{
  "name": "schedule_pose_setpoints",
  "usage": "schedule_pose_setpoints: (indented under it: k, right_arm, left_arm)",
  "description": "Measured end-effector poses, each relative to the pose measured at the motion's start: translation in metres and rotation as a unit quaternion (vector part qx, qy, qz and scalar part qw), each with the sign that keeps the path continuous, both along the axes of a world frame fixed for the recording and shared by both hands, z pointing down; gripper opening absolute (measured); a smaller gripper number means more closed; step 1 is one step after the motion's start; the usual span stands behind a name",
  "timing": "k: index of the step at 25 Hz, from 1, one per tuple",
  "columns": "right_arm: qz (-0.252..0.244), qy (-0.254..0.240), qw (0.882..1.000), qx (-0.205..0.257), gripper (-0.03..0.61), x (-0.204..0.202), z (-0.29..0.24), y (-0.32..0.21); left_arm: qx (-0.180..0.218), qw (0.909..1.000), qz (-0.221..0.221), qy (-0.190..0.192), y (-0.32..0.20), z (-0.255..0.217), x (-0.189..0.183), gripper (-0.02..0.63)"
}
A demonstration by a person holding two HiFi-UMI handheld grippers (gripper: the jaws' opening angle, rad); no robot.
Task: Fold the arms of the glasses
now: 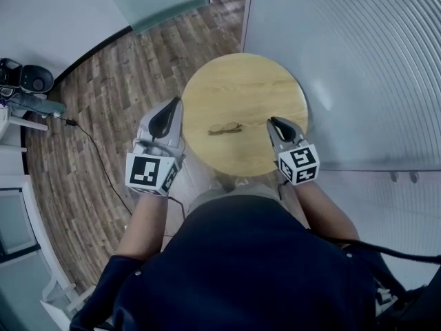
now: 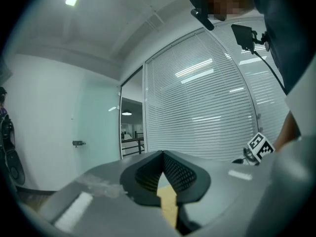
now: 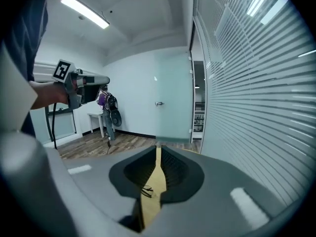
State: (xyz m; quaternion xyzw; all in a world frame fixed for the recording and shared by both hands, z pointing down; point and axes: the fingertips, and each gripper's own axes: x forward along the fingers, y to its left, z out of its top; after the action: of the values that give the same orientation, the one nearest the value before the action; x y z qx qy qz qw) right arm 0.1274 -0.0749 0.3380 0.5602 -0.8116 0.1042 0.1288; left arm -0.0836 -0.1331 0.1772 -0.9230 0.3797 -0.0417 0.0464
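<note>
A pair of thin dark-framed glasses (image 1: pixel 225 127) lies near the middle of the round wooden table (image 1: pixel 241 81); how its arms are set is too small to tell. My left gripper (image 1: pixel 176 102) hovers at the table's left edge, left of the glasses, jaws shut and empty. To the right of the glasses, over the table's right front, my right gripper (image 1: pixel 273 121) is also shut with nothing in it. In the right gripper view the glasses (image 3: pixel 146 191) show through the slit below the closed jaws (image 3: pixel 158 146). The left gripper view shows only tabletop (image 2: pixel 168 201) under its jaws (image 2: pixel 162 153).
A glass wall with blinds (image 1: pixel 358 54) stands close behind and right of the table. Wood floor (image 1: pixel 117 88) spreads to the left with a black cable (image 1: pixel 96 150), a black bag (image 1: pixel 31 78) and white furniture (image 1: pixel 14 212). A glass door (image 3: pixel 173 102) stands beyond.
</note>
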Motion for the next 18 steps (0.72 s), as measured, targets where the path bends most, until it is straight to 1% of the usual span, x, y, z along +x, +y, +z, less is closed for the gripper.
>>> schedule_pose_setpoints:
  k: [6, 10, 12, 15, 18]
  right_arm:
    - [0.011, 0.013, 0.999, 0.031, 0.038, 0.002, -0.036, -0.002]
    - [0.019, 0.008, 0.998, 0.052, 0.038, 0.006, -0.053, 0.002]
    - [0.023, -0.002, 0.998, 0.063, 0.038, 0.008, -0.07, 0.004]
    - [0.025, -0.032, 0.995, 0.092, 0.038, 0.014, -0.093, 0.007]
    - [0.033, -0.041, 0.992, 0.114, 0.038, 0.023, -0.096, 0.009]
  left_arm:
    - [0.017, 0.9998, 0.012, -0.001, 0.008, -0.019, 0.004, 0.003]
    - [0.024, 0.9997, 0.01, -0.001, 0.01, -0.022, 0.0, 0.003]
    - [0.025, 0.9997, 0.006, 0.001, 0.009, -0.031, -0.005, 0.003]
    - [0.023, 0.9997, -0.003, 0.005, 0.006, -0.039, -0.009, 0.003]
    - [0.031, 0.9995, -0.005, 0.004, 0.003, -0.036, -0.008, 0.003]
